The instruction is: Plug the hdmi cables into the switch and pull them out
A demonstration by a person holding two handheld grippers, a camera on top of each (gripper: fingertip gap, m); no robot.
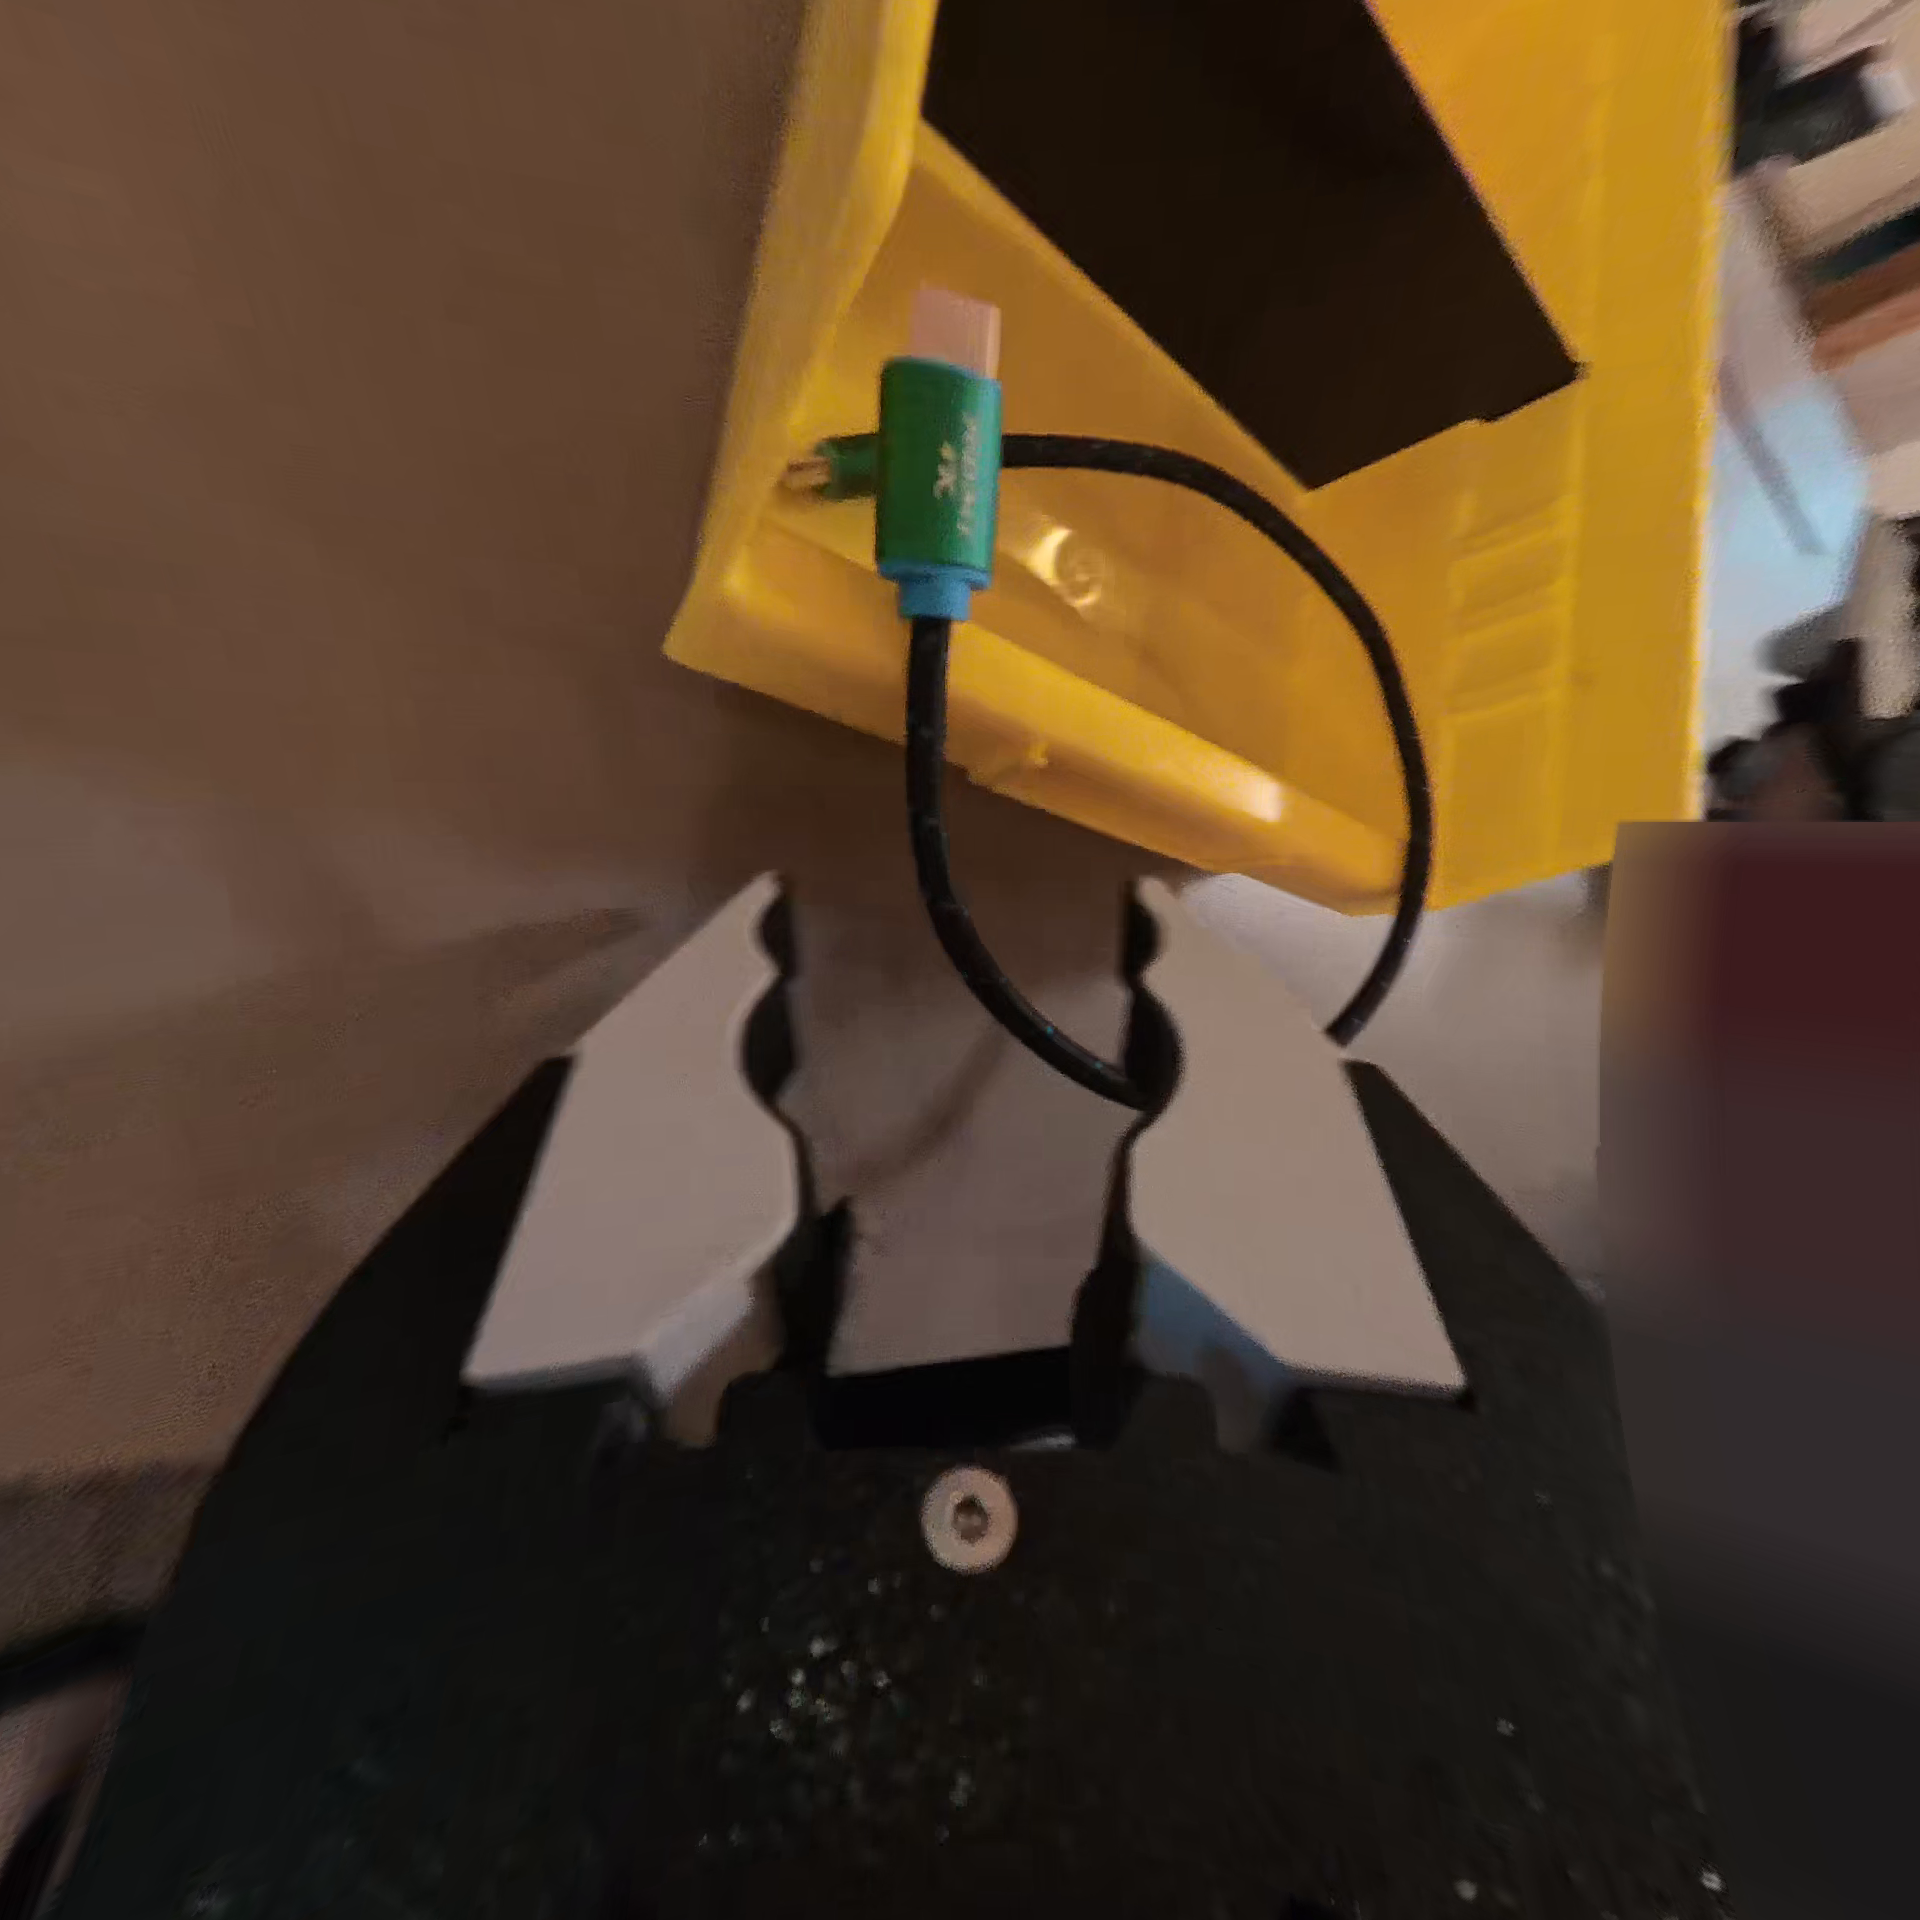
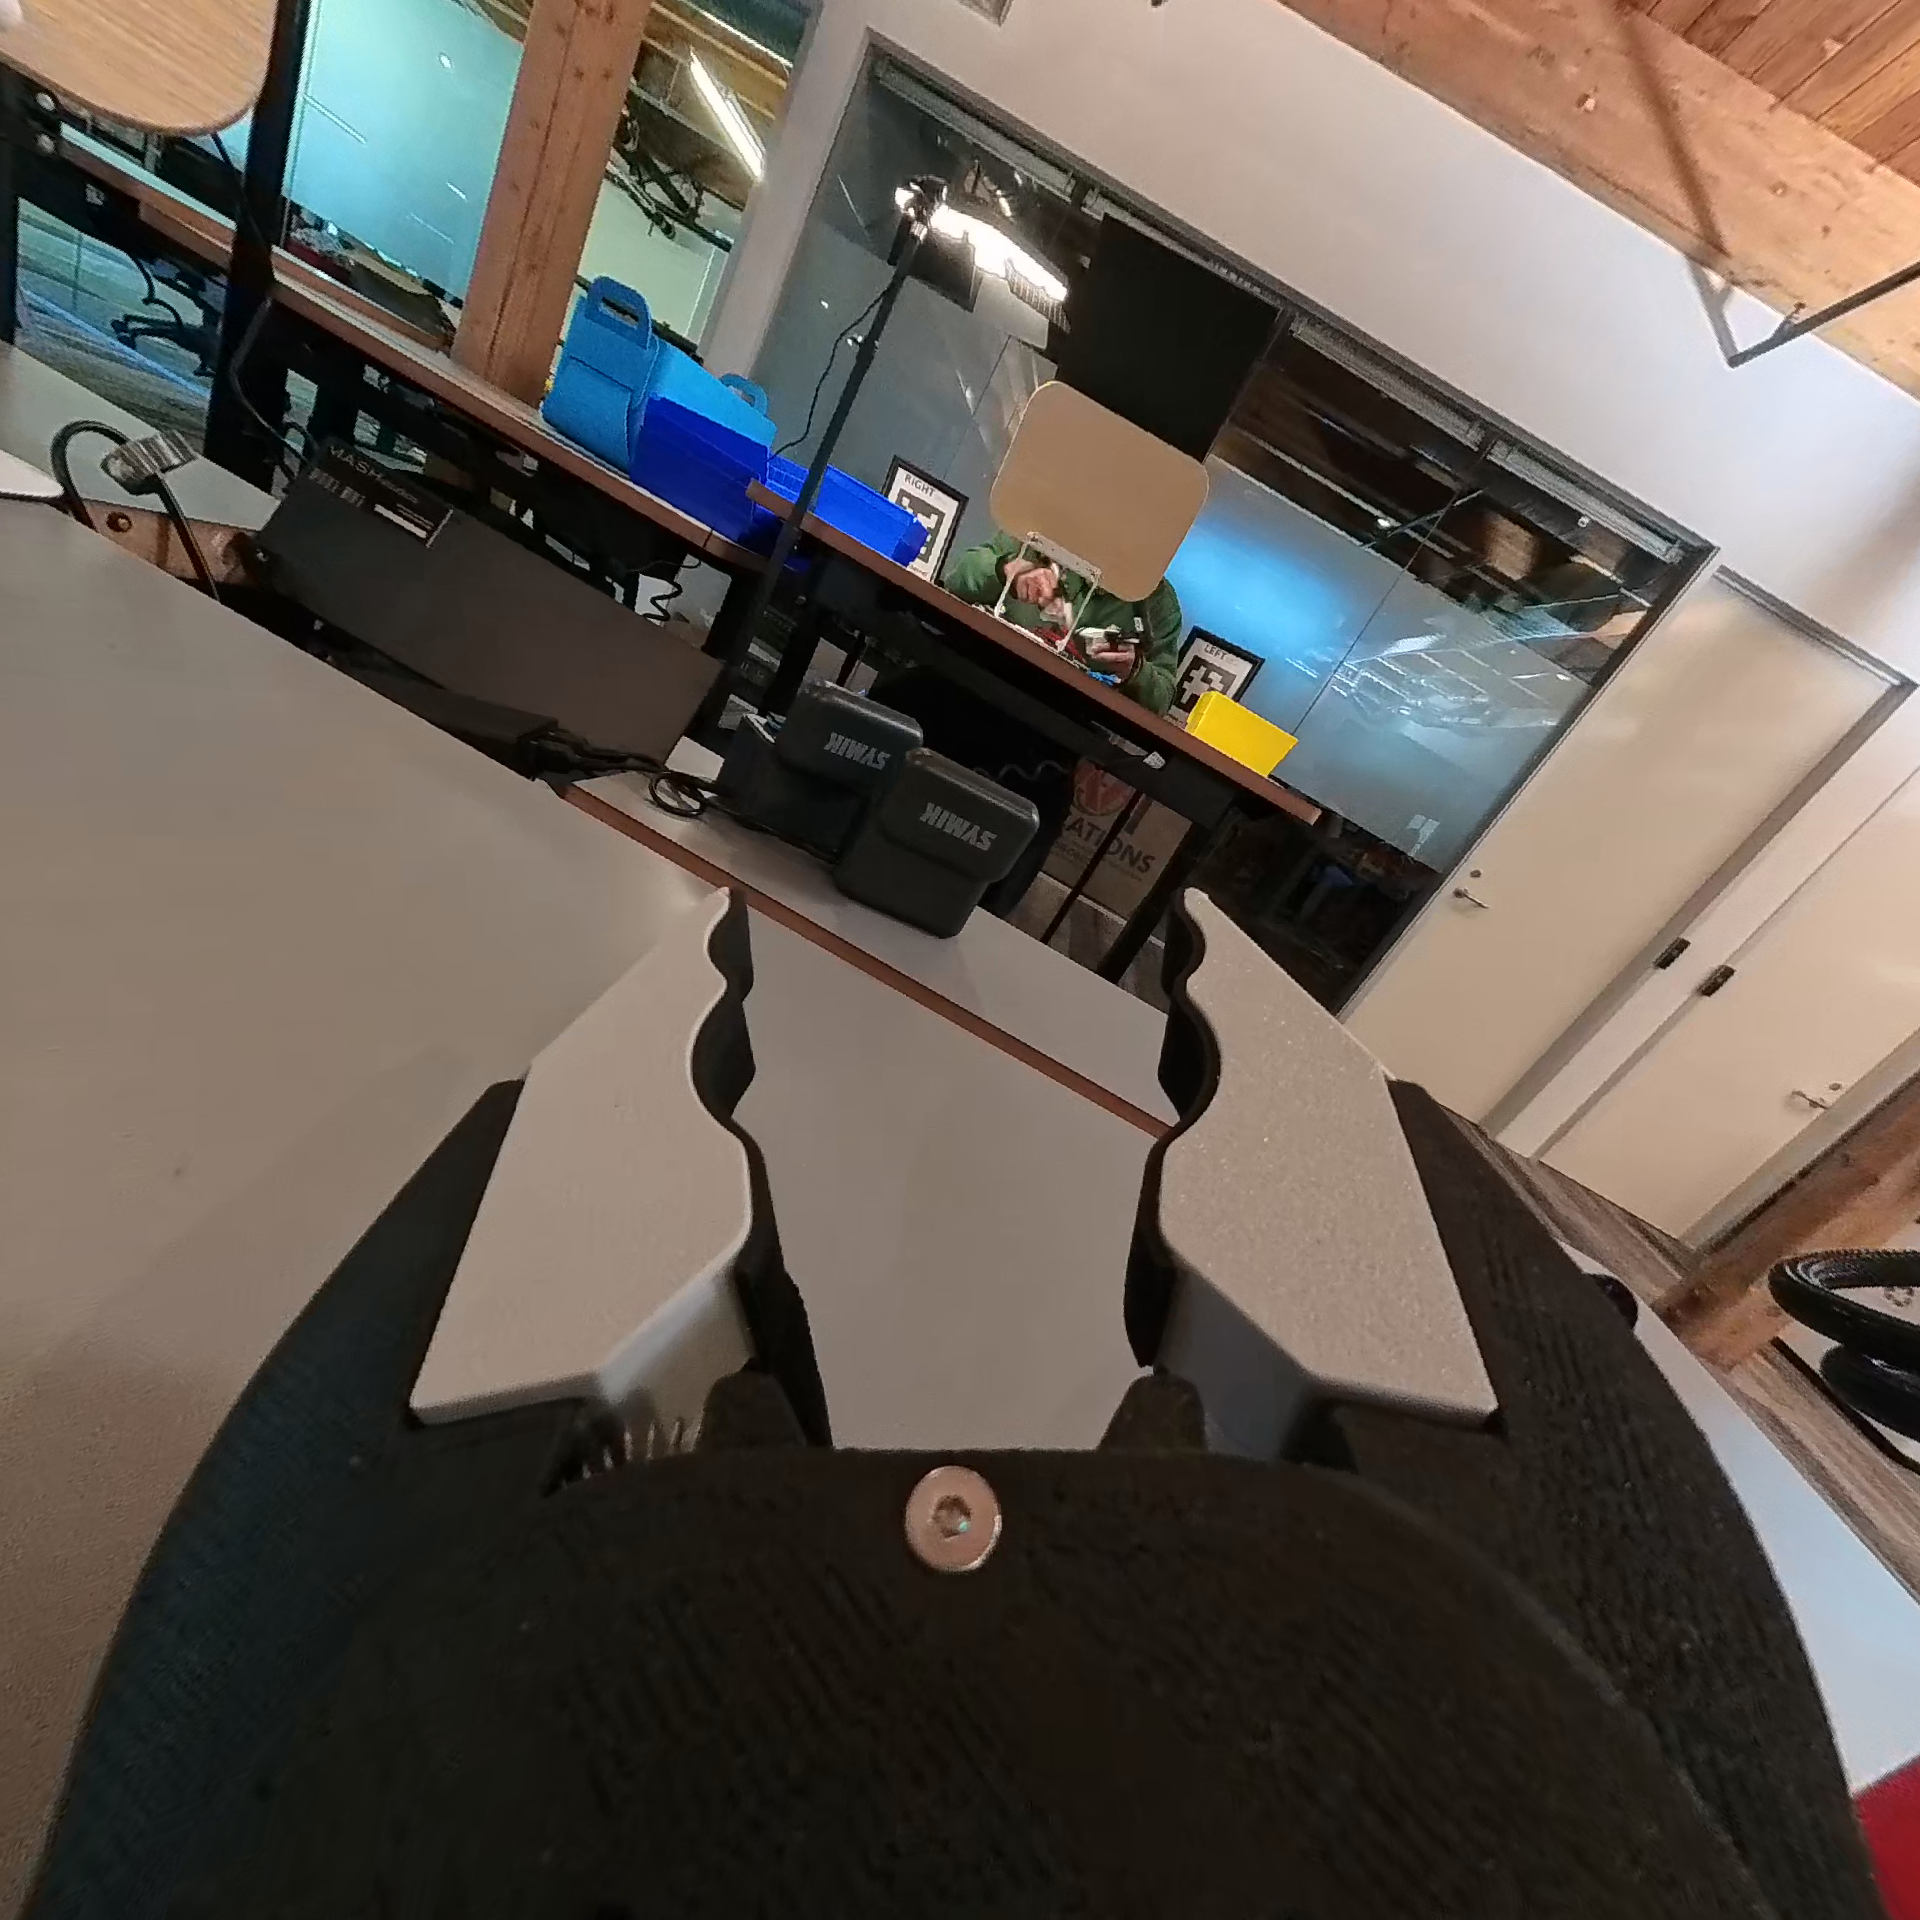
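1. Office workspace with glass partitions, timber posts and long tables fills the right wrist view; the left wrist view is blurred, looking over a grey worktop (image 1: 260, 520) toward a yellow bin (image 1: 1558, 520).
2. Left hand-held gripper (image 1: 956, 904) stands partly apart, nothing pinched between its tips. A short black braided cable (image 1: 920, 748) hangs in front of it; its loop passes behind the right finger (image 1: 1247, 1143) low in the frame, and I cannot tell whether it merely rests there or is caught.
3. Right hand-held gripper (image 2: 956, 914) is wide apart and empty, tilted over a bare grey worktop (image 2: 260, 883), well away from the cable.
4. That cable's green plug (image 1: 940, 468) with a metal tip points up in the middle of the frame, across the bin's front lip. Its other end (image 1: 826, 468) lies inside the bin at the left wall.
5. No switch can be made out in either view, and no plug sits in a port. My judgement: plugging is not shown as done, so insertion and pulling out both remain.
6. Around: the dark opening of the bin (image 1: 1299, 208) at upper centre; in the right wrist view, two dark cases (image 2: 935, 842), blue bins (image 2: 675, 436) and a seated person (image 2: 1081, 613) at a far table.
7. Likely obstacles: the bin's lip and the springy loop near the finger.
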